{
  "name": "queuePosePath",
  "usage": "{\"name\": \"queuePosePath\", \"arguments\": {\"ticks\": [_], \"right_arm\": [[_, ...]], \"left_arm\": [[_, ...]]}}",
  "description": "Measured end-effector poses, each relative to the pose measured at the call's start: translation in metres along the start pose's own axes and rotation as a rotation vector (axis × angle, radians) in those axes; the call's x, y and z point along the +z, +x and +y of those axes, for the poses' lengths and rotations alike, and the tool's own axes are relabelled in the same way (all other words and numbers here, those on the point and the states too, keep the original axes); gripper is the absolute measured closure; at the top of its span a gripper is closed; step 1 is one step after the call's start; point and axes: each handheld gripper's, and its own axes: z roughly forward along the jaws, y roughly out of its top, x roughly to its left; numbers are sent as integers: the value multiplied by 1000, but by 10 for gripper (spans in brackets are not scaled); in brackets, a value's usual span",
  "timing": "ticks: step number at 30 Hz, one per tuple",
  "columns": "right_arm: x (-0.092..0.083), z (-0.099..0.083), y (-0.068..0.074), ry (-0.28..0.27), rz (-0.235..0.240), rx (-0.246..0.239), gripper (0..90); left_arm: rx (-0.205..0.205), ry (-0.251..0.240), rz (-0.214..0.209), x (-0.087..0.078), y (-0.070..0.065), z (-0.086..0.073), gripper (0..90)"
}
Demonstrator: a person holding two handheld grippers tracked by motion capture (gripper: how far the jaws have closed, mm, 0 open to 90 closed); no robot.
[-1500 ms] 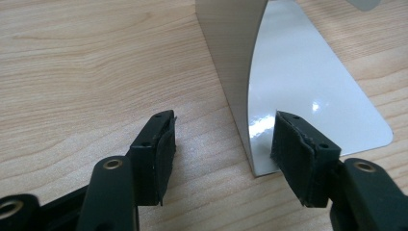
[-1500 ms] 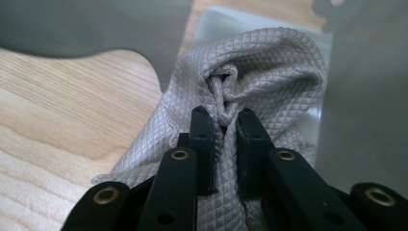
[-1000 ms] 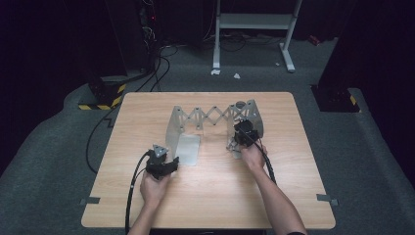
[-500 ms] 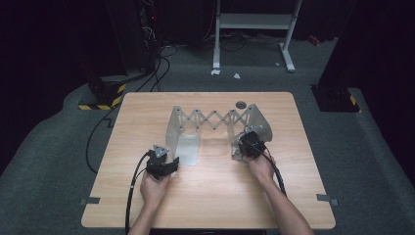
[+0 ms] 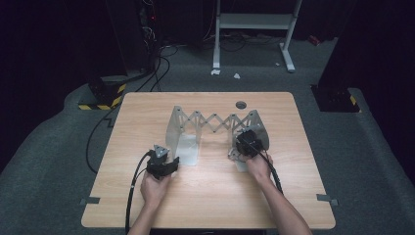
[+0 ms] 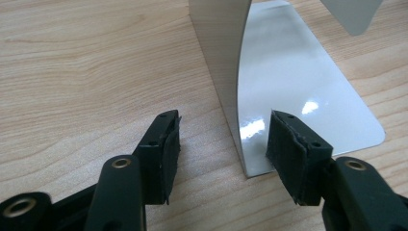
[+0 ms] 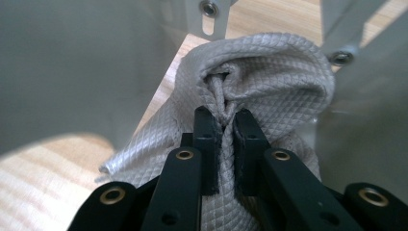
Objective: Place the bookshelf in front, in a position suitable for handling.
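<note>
The right gripper point(image 7: 224, 120) is pinching a fold of a grey quilted cloth point(image 7: 269, 62), its jaws pressed nearly together with the bunched fabric squeezed between the pads. In the high view this gripper point(image 5: 243, 147) is working at the right end of a metal rack point(image 5: 215, 122), an accordion-style frame with an upright plate at each end, standing across the middle of the wooden table point(image 5: 147, 205). The cloth point(image 5: 235, 155) is sitting at the near foot of the right end plate, partly under the hand, and in the right gripper view it is lying between two pale metal walls, with the rack's riveted bars just beyond it. Gripping a gathered fold rather than a flat edge is probably giving the jaws enough thickness to hold the cloth securely. The left gripper point(image 6: 221, 144) is holding its jaws spread, one pad on each side of the near corner of the left end plate point(image 6: 226, 72); its jaws have just been closing a little, yet neither pad is pressing on the metal, so nothing is gripped there. The plate's flat foot point(image 6: 308, 86) is lying shiny on the wood just right of the upright wall. In the high view the left gripper point(image 5: 164, 164) is waiting at that near left corner, likely placed to steady the light frame so it isn't sliding or folding while the right hand is handling the cloth at the other end.
</note>
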Motion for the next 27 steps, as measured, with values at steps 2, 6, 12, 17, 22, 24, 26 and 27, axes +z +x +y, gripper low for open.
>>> {"name": "queuePosePath", "arguments": {"ticks": [2, 6, 12, 17, 22, 24, 26, 27], "right_arm": [[4, -1, 2, 16, -2, -19, 828], [-11, -16, 10, 34, 30, -71, 827], [-35, -46, 17, 60, 41, -111, 828], [-21, -28, 13, 48, -31, -71, 824], [-8, -10, 15, 40, -49, -46, 824], [-2, -2, 14, 40, -48, -24, 824], [2, 1, 13, 35, -39, -4, 825], [4, 1, 12, 36, -32, 4, 825]], "left_arm": [[-1, 0, 2, 0, 0, 0, 453], [-3, 1, 5, 0, 0, 0, 452], [-4, 1, 7, 0, -1, 0, 452], [-4, 1, 7, 0, 0, 0, 452], [-3, 1, 4, 0, -1, 0, 452], [-3, 1, 3, 0, -1, 0, 452], [-2, 1, 3, 0, -1, 0, 452], [-2, 1, 3, 0, -1, 0, 452]]}}
